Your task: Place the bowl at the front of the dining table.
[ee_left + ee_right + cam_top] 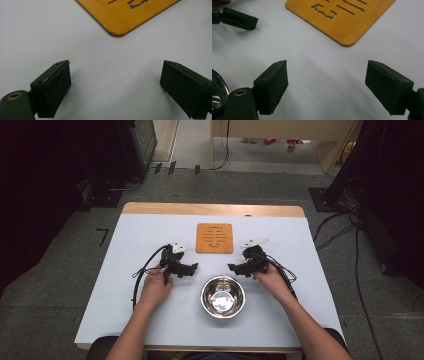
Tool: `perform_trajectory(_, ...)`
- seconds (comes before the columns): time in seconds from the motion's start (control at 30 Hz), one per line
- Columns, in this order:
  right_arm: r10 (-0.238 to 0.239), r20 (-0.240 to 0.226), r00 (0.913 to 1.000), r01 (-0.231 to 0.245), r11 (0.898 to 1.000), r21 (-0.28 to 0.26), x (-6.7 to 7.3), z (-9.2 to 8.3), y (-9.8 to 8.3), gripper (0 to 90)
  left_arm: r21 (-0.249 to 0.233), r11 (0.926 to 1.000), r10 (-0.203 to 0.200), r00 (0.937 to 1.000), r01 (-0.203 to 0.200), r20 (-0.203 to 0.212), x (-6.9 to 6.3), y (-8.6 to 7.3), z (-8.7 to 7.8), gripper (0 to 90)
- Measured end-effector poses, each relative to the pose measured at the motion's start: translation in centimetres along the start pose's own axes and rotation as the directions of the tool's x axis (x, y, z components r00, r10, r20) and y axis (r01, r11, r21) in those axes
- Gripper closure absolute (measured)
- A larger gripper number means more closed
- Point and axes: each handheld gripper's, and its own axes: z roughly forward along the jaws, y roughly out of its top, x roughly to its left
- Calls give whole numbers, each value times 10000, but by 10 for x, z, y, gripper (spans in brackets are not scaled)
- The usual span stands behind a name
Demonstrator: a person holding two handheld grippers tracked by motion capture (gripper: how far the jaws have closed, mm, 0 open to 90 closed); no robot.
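Steel bowl [223, 296], round, shiny and upright with its mouth facing up, sits between the two hands, just nearer the person than both tools. Left gripper [191, 268] and right gripper [234, 268] rest with jaws wide apart, gripping nothing, tips turned toward each other. Beyond them lies a bamboo board [214, 238], square with cut slots. White table [140, 235]; grey floor [45, 285] around it.

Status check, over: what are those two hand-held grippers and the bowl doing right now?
Left hand-held gripper open, empty. Right hand-held gripper open, empty. Steel bowl between them, untouched. Wooden board behind; nothing blocking.
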Motion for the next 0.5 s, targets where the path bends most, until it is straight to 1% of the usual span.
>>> perform_trajectory(0.2,-30,-107,9999,29,10000,-58,2,-3,1,185,-4,10000,-6,10000,6,-1,0,0,0,96)
perform_trajectory(0.5,-69,-425,9991,68,10000,-21,8,-8,3,177,3,10000,4,10000,-4,-5,0,0,0,96)
